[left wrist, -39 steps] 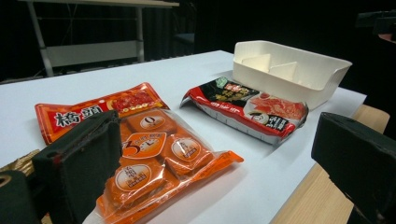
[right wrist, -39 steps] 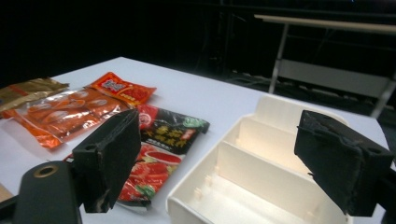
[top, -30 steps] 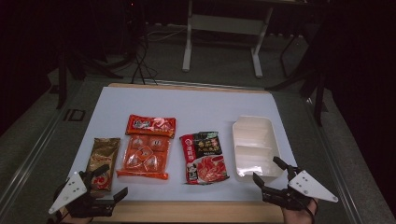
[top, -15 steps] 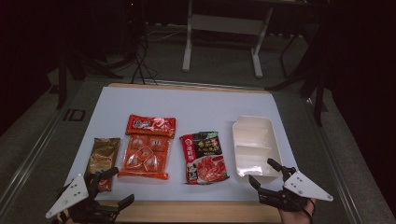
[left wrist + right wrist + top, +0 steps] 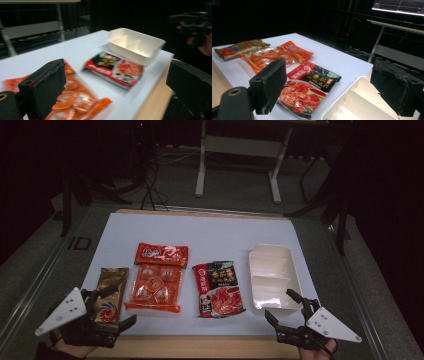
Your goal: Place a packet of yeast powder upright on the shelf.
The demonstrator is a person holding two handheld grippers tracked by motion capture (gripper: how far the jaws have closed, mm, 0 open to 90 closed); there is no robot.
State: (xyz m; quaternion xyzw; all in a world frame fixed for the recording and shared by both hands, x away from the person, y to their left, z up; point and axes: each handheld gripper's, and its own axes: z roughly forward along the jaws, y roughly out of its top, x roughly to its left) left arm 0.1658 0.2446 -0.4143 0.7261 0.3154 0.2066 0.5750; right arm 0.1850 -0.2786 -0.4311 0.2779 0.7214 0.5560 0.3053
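With both tools spread and empty, your left tool hovers over the gold packet near the counter's front edge, your right tool beside the white tray; a shallow pinch could slide the slick packet off the white sheet into the dark room.

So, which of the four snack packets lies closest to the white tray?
The red and black packet does. It lies just left of the white tray, while the two orange packets and the gold one lie farther left.
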